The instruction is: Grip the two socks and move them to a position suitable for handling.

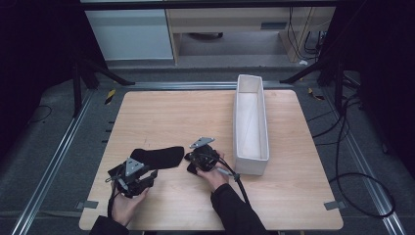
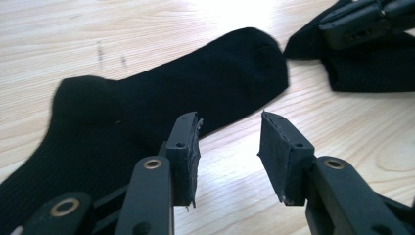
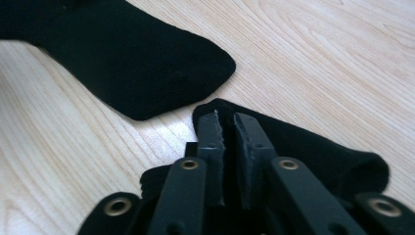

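Two black socks lie on the wooden table [image 1: 161,112]. The larger sock [image 1: 156,157] [image 2: 147,107] [image 3: 132,63] lies flat at the front left, its toe pointing right. My left gripper [image 1: 148,177] [image 2: 229,147] hovers low at that sock's near edge. It is open, with bare wood between its pads. The second sock [image 2: 372,68] [image 3: 313,147] is bunched just right of the first one's toe. My right gripper [image 1: 191,158] [image 3: 226,122] is down on it, jaws almost together, shut on the fabric near its tip.
A long white fabric box [image 1: 251,125] stands open on the right part of the table, close to my right hand. Cables trail across the floor at the right. The table's front edge is near both forearms.
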A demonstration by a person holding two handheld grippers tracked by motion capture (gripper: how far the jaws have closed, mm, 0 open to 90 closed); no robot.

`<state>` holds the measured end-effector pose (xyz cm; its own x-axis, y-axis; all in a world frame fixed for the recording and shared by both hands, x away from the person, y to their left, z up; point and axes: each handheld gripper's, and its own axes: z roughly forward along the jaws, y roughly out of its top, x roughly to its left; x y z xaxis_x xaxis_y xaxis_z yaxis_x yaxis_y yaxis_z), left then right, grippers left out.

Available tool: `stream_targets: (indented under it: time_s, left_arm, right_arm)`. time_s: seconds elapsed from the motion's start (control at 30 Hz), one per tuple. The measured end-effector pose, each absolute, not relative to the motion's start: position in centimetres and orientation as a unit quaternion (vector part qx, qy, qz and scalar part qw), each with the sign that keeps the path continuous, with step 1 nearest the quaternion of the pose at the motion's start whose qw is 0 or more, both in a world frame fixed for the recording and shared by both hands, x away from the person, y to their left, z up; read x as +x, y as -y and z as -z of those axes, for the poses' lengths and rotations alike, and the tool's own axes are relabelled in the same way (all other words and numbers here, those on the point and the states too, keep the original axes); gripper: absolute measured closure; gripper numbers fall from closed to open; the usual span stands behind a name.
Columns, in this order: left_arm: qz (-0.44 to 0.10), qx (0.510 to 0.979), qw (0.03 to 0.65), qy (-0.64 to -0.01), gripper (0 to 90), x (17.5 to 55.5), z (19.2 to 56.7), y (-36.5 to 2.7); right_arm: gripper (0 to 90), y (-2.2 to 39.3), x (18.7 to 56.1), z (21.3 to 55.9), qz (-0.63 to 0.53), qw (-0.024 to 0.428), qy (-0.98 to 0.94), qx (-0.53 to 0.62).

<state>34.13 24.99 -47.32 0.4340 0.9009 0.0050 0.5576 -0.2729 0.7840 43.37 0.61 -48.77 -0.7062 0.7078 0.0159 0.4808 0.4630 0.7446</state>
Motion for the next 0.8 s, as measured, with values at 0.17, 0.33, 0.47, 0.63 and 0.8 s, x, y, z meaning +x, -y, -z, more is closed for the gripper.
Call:
stream_targets:
  time_s: [0.17, 0.33, 0.47, 0.63, 0.8]
  left_arm:
    - [-0.223, 0.773, 0.375, -0.460, 56.4, 34.2, 47.4, -23.7]
    - [-0.216, 0.789, 0.382, -0.430, 54.7, 34.7, 47.5, -21.4]
    - [-0.208, 0.800, 0.389, -0.408, 52.9, 35.4, 47.4, -19.3]
    - [-0.194, 0.806, 0.390, -0.401, 53.1, 36.7, 47.7, -17.3]
    - [-0.182, 0.813, 0.390, -0.392, 55.1, 38.1, 48.1, -15.6]
  right_arm:
    - [84.0, 0.6, 42.9, 46.9, -0.414, 0.157, -0.824, 0.355]
    - [83.6, 2.0, 42.6, 44.2, -0.448, 0.173, -0.803, 0.354]
    - [83.6, 3.0, 42.5, 42.8, -0.463, 0.186, -0.789, 0.359]
    - [83.6, 3.8, 42.2, 42.3, -0.459, 0.196, -0.786, 0.366]
    - [83.6, 4.5, 41.8, 42.3, -0.456, 0.201, -0.786, 0.367]
